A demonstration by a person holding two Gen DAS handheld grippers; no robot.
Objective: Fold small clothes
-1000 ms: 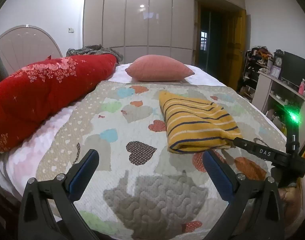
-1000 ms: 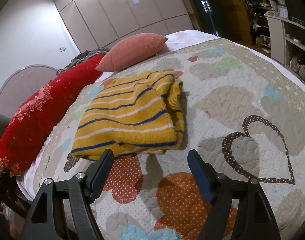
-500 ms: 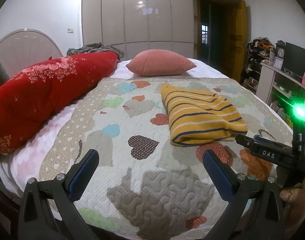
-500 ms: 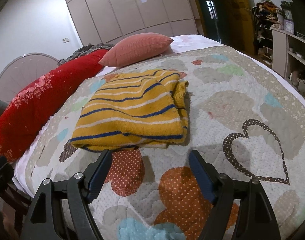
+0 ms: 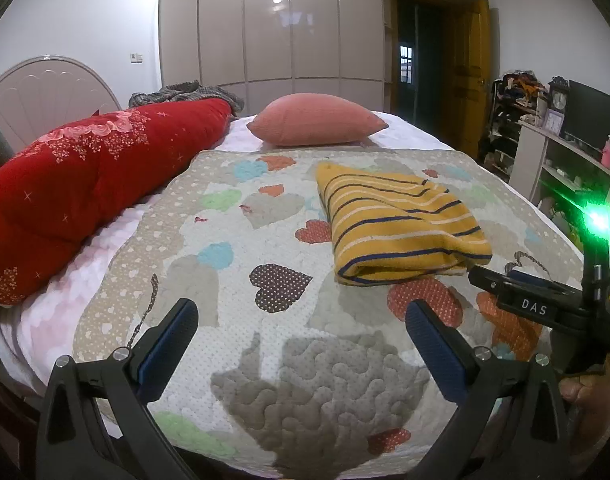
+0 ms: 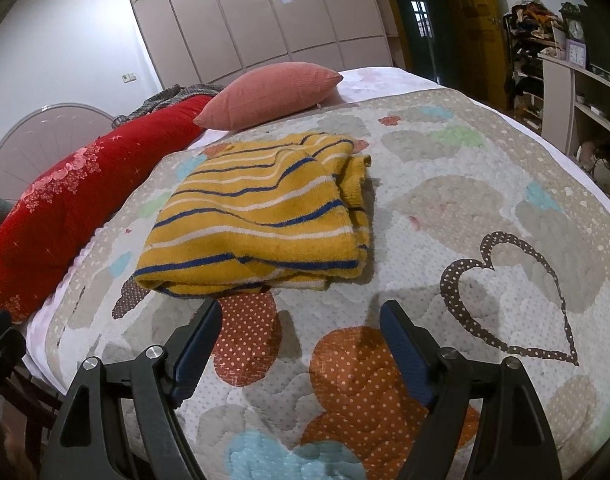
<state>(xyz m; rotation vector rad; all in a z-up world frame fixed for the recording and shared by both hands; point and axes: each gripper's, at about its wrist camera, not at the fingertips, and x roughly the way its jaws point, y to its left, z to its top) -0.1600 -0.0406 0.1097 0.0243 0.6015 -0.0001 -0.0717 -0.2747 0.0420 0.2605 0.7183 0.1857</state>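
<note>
"DAS" in white letters on the right gripper (image 5: 501, 284) body, seen from the left wrist view; green lamp lit above it. Bed with heart-patterned quilt (image 5: 241, 248) as the working surface. Folded yellow striped garment (image 6: 261, 216) lies flat on the quilt, long axis running from the bed's near edge toward the pink pillow (image 5: 317, 125), folded edge facing the grippers. Red bolster (image 5: 85, 184) well left of the garment. Pale wardrobe doors (image 5: 289, 28) behind the pillow; shelving right of the bed. Left gripper (image 5: 301, 334) jaws wide apart, empty, above the quilt short of the garment. Right gripper (image 6: 301, 334) jaws apart, empty, just short of the garment's near edge.
</note>
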